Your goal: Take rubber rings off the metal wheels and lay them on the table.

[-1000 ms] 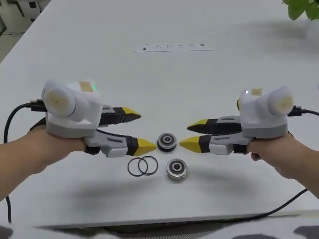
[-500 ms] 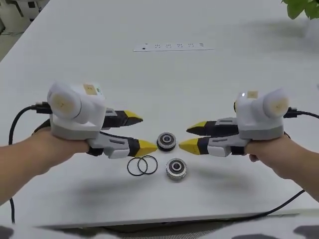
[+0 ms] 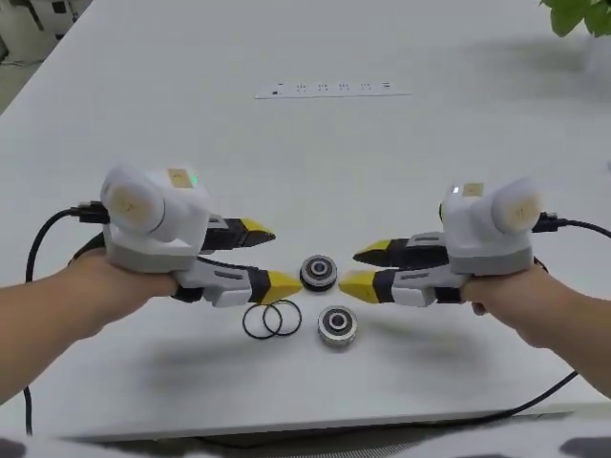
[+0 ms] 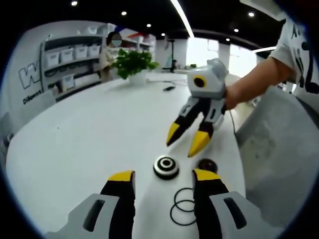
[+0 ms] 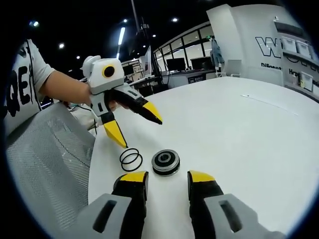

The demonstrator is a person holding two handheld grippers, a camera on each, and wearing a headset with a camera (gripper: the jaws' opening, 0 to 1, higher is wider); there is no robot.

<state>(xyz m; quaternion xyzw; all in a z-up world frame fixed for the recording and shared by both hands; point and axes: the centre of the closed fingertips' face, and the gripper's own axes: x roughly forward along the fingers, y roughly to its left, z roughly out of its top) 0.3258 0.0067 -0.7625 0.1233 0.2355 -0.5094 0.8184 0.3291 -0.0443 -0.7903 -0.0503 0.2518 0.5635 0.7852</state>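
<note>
Both claws have sunk slightly toward the worktop (image 3: 430, 143). Held level in the hands, the left claw (image 3: 277, 258) and right claw (image 3: 355, 270) point at each other, jaws apart and empty. One metal wheel (image 3: 319, 272) sits between their tips. The second wheel (image 3: 337, 324) lies just nearer than it, and two loose rubber rings (image 3: 272, 319) lie to its near left.

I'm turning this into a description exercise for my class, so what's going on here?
A person at a white table holds the left tongs and the right tongs, both open and pointed at each other. A metal wheel sits on the table between their tips, gripped by neither. A second wheel lies nearer the person, with two rubber rings lying overlapped beside it.
</note>
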